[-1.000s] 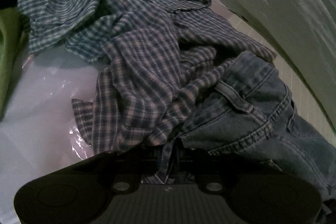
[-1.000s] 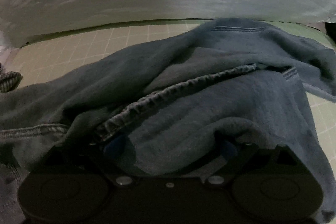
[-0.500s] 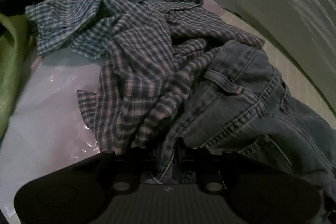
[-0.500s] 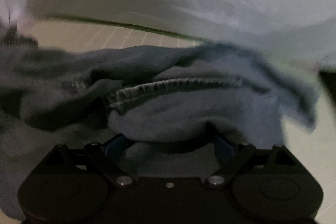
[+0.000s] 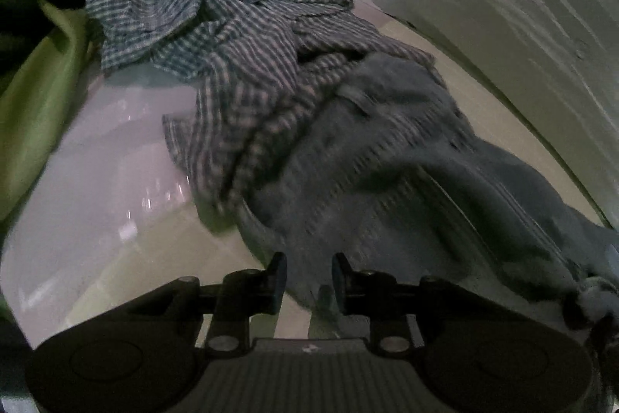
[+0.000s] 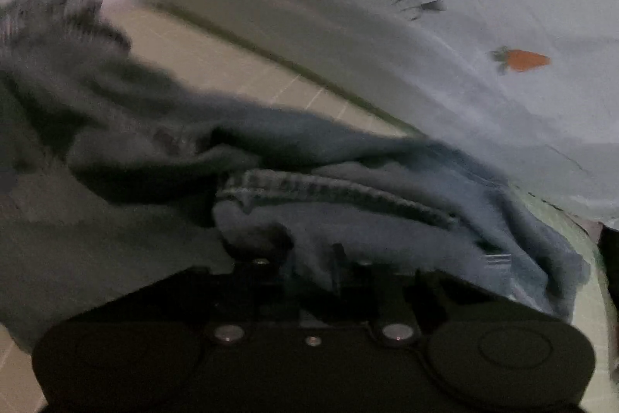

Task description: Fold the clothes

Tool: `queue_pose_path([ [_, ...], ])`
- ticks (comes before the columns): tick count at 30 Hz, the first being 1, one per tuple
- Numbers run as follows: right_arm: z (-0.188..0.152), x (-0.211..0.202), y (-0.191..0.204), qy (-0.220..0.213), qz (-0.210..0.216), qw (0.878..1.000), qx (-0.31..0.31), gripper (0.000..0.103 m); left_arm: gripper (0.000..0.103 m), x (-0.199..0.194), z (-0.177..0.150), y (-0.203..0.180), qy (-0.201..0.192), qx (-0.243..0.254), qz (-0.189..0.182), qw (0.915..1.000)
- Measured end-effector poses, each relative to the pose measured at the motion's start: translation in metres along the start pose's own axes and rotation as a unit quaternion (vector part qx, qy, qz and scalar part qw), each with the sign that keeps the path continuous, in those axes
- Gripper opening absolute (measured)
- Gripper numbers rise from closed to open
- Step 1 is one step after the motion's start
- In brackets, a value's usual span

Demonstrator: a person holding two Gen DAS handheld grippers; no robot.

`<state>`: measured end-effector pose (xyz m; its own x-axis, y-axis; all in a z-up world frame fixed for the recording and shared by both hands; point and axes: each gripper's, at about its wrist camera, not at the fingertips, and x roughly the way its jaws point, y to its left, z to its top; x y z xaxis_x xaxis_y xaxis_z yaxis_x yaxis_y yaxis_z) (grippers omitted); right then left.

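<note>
The jeans (image 5: 406, 173) lie crumpled on the pale gridded mat (image 5: 503, 111), their waistband end up against a checked shirt (image 5: 247, 37) and their length running away to the right and toward the camera in the left wrist view. The left gripper (image 5: 305, 277) stands with its fingers apart and nothing pinched between them; the near edge of the denim lies just ahead of it and partly across the gap. The right gripper (image 6: 309, 269) is buried in a bunch of the jeans (image 6: 348, 204); denim is gathered right at its fingers, and it looks clamped on the cloth, though blur hides the tips. So the right hand appears to have the garment, and the left is the free one, with the jeans lying forward and to its right. A white sheet with a carrot print (image 6: 520, 60) hangs behind.
</note>
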<state>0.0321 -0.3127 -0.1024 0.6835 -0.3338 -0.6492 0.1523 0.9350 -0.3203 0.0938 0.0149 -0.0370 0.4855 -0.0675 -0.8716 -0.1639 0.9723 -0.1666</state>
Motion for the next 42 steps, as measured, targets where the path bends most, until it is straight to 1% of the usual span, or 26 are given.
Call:
queue_pose_path([
  [1, -0.001, -0.008, -0.009, -0.015, -0.003, 1.0, 0.012, 0.009, 0.028, -0.004, -0.007, -0.005, 0.0, 0.001, 0.0, 1.0],
  [4, -0.012, -0.041, -0.064, -0.05, -0.038, 0.995, 0.073, 0.008, 0.028, -0.016, -0.029, -0.026, 0.003, 0.005, -0.004, 1.0],
  [6, -0.023, -0.061, -0.111, -0.062, -0.068, 0.989, 0.118, 0.008, 0.029, -0.023, -0.045, -0.041, 0.006, 0.009, -0.007, 0.9999],
  [8, -0.041, -0.08, -0.161, -0.068, -0.103, 0.978, 0.17, 0.008, 0.029, -0.028, -0.061, -0.057, 0.009, 0.012, -0.01, 0.9998],
  [10, -0.071, -0.096, -0.221, -0.054, -0.15, 0.959, 0.236, 0.008, 0.03, -0.032, -0.078, -0.073, 0.012, 0.013, -0.013, 0.9998],
  [11, -0.09, -0.103, -0.249, -0.04, -0.177, 0.946, 0.268, 0.008, 0.032, -0.033, -0.086, -0.081, 0.013, 0.013, -0.014, 0.9997],
  [12, -0.113, -0.109, -0.278, -0.02, -0.206, 0.931, 0.302, 0.009, 0.035, -0.033, -0.094, -0.088, 0.015, 0.012, -0.014, 0.9997],
  [15, -0.176, -0.111, -0.336, 0.064, -0.253, 0.888, 0.377, 0.01, 0.036, -0.03, -0.114, -0.108, 0.029, 0.011, -0.015, 0.9994],
  [16, -0.194, -0.113, -0.348, 0.081, -0.25, 0.879, 0.398, 0.011, 0.036, -0.029, -0.119, -0.114, 0.033, 0.011, -0.015, 0.9993],
  [17, -0.212, -0.114, -0.36, 0.097, -0.247, 0.869, 0.418, 0.013, 0.036, -0.029, -0.124, -0.12, 0.036, 0.012, -0.014, 0.9992],
  [18, -0.228, -0.117, -0.368, 0.1, -0.239, 0.862, 0.436, 0.019, 0.037, -0.028, -0.128, -0.126, 0.038, 0.012, -0.014, 0.9991],
  [20, -0.243, -0.117, -0.374, 0.098, -0.231, 0.853, 0.457, 0.049, 0.038, -0.028, -0.135, -0.138, 0.041, 0.013, -0.013, 0.999],
  [21, -0.251, -0.118, -0.376, 0.095, -0.226, 0.849, 0.469, 0.053, 0.041, -0.028, -0.137, -0.143, 0.04, 0.015, -0.013, 0.999],
  [26, -0.273, -0.109, -0.372, 0.081, -0.144, 0.842, 0.513, 0.055, 0.046, -0.027, -0.145, -0.169, 0.04, 0.028, -0.011, 0.9987],
  [28, -0.277, -0.105, -0.368, 0.07, -0.119, 0.839, 0.527, 0.057, 0.05, -0.026, -0.146, -0.177, 0.042, 0.034, -0.008, 0.9985],
  [30, -0.277, -0.096, -0.367, 0.07, -0.098, 0.834, 0.538, 0.059, 0.058, -0.025, -0.148, -0.182, 0.043, 0.034, 0.001, 0.9985],
  [31, -0.278, -0.091, -0.367, 0.07, -0.087, 0.832, 0.544, 0.059, 0.06, -0.024, -0.148, -0.183, 0.044, 0.033, 0.006, 0.9985],
  [32, -0.278, -0.086, -0.367, 0.07, -0.077, 0.83, 0.548, 0.06, 0.065, -0.023, -0.147, -0.183, 0.046, 0.032, 0.011, 0.9984],
  [33, -0.277, -0.081, -0.366, 0.071, -0.073, 0.831, 0.547, 0.06, 0.073, -0.022, -0.146, -0.182, 0.049, 0.03, 0.017, 0.9982],
  [36, -0.27, -0.068, -0.362, 0.07, -0.071, 0.836, 0.54, 0.069, 0.083, -0.015, -0.141, -0.18, 0.059, 0.025, 0.037, 0.9973],
  [37, -0.266, -0.064, -0.362, 0.072, -0.072, 0.838, 0.537, 0.07, 0.085, -0.012, -0.139, -0.179, 0.062, 0.023, 0.044, 0.9968],
  [38, -0.262, -0.06, -0.362, 0.074, -0.072, 0.839, 0.534, 0.071, 0.091, -0.008, -0.136, -0.178, 0.067, 0.021, 0.053, 0.9961],
  [39, -0.258, -0.057, -0.362, 0.076, -0.072, 0.841, 0.531, 0.069, 0.094, -0.005, -0.134, -0.176, 0.071, 0.018, 0.06, 0.9955],
  [40, -0.254, -0.053, -0.362, 0.078, -0.072, 0.842, 0.528, 0.058, 0.095, -0.001, -0.131, -0.175, 0.074, 0.015, 0.065, 0.995],
  [41, -0.25, -0.049, -0.361, 0.081, -0.073, 0.844, 0.525, 0.035, 0.096, 0.003, -0.127, -0.173, 0.077, 0.013, 0.07, 0.9945],
  [42, -0.244, -0.044, -0.361, 0.09, -0.077, 0.849, 0.515, 0.026, 0.096, 0.008, -0.124, -0.172, 0.08, 0.01, 0.073, 0.9941],
])
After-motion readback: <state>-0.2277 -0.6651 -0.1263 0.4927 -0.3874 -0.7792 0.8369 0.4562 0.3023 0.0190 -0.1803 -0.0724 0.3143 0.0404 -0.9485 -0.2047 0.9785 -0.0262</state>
